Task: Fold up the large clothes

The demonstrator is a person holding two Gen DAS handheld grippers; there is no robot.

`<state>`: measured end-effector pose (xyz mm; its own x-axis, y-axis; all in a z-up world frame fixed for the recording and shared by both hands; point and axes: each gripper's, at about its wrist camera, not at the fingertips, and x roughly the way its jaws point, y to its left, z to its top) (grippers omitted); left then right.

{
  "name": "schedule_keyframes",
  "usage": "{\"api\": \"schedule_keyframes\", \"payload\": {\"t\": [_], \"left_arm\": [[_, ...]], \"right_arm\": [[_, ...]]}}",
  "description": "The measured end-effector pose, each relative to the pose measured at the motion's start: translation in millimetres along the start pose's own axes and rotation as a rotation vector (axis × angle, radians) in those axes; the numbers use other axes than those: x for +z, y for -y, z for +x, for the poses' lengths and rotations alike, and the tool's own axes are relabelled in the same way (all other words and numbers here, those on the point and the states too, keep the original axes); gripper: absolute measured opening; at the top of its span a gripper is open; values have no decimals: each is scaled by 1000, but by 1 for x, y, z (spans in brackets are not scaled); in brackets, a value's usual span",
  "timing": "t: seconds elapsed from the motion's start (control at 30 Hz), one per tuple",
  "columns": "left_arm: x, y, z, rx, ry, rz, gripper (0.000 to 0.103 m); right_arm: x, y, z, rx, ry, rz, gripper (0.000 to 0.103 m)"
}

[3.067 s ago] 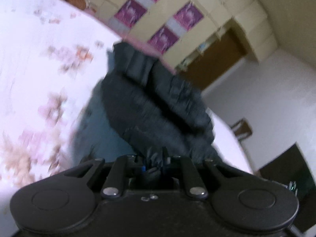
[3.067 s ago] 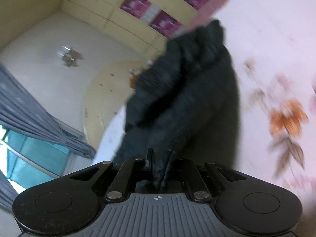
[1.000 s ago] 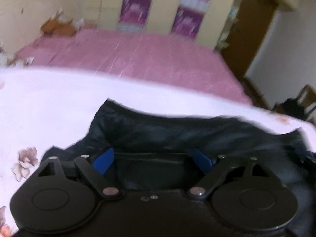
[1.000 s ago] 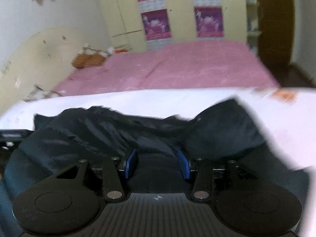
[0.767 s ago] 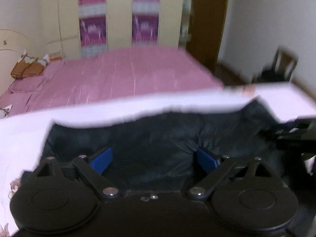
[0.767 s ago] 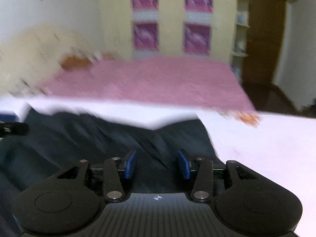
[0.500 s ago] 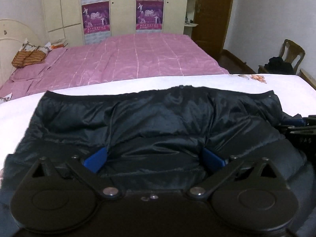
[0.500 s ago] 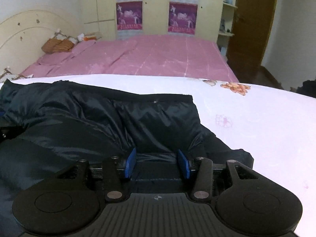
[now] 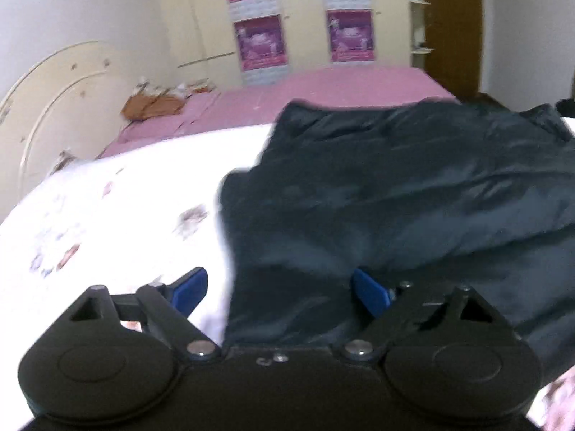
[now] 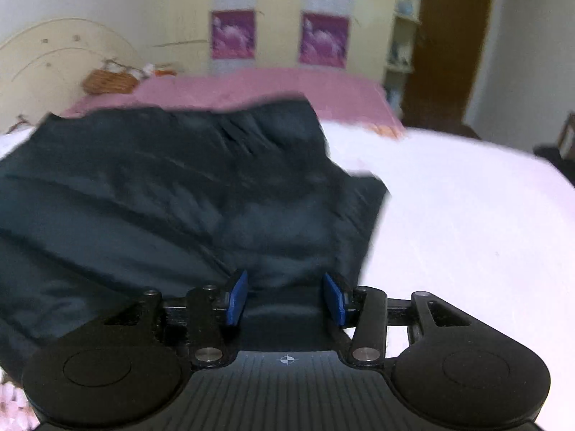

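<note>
Jacket (image 9: 413,197) fabric lies under both tongs: the left gripper (image 9: 280,289), wide open, has just closed a little and now straddles the jacket's left edge; the right gripper (image 10: 285,296), half open, stands over its right corner. Both have shifted outward across the jacket, which is flat on the white sheet (image 10: 467,215).

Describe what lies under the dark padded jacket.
The dark padded jacket lies on a white floral bedsheet, which shows beside its edges in both views. A pink bed stands beyond. Whatever is directly beneath the jacket is covered.
</note>
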<state>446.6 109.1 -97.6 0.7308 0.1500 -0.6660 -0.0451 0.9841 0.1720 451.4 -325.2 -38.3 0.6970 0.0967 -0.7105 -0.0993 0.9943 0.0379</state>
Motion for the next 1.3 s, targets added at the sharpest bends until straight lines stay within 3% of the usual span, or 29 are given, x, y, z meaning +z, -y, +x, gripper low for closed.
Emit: {"api": "schedule_keyframes", "payload": {"t": [0.07, 0.13, 0.2, 0.33, 0.47, 0.6, 0.7, 0.73, 0.77, 0.87, 0.93, 1.0, 1.07, 1.17, 1.3], "left_arm": [[-9, -17, -13, 30, 13, -47, 90], [-18, -33, -25, 20, 20, -157, 100], [-29, -46, -37, -27, 17, -284, 103], [-57, -61, -56, -187, -18, -556, 103], [-78, -58, -43, -309, -66, -780, 98], [-82, -53, -31, -338, -70, -869, 95], [-75, -51, -14, -347, -71, -905, 91], [-73, -51, -6, -348, -76, -922, 90], [-71, -51, 1, -351, -83, -942, 88], [-66, -50, 17, -347, -85, -970, 85], [-64, -50, 24, -353, -83, -980, 76], [-59, -48, 25, -375, -68, -948, 53], [-54, -46, 21, -382, -43, -908, 41], [-47, -46, 5, -390, -3, -868, 31], [-41, -46, -24, -381, 37, -805, 29]], "right_arm": [[2, 13, -16, 19, 19, 96, 45], [-2, 26, -34, 42, 49, 196, 46], [-11, 36, -53, 65, 85, 286, 93], [-34, 61, -82, 172, 103, 479, 93], [-73, 82, -85, 285, 41, 792, 93], [-104, 81, -74, 361, -26, 1006, 92], [-105, 75, -64, 392, -10, 1050, 92], [-101, 73, -60, 385, -3, 1042, 88], [-98, 70, -55, 381, -4, 1041, 73], [-89, 69, -42, 365, 5, 1044, 65], [-85, 68, -35, 353, 9, 1024, 55], [-81, 62, -26, 350, 15, 985, 34], [-75, 56, -31, 351, 31, 925, 25], [-70, 51, -45, 362, 64, 865, 18], [-66, 49, -65, 357, 80, 797, 18]]}}
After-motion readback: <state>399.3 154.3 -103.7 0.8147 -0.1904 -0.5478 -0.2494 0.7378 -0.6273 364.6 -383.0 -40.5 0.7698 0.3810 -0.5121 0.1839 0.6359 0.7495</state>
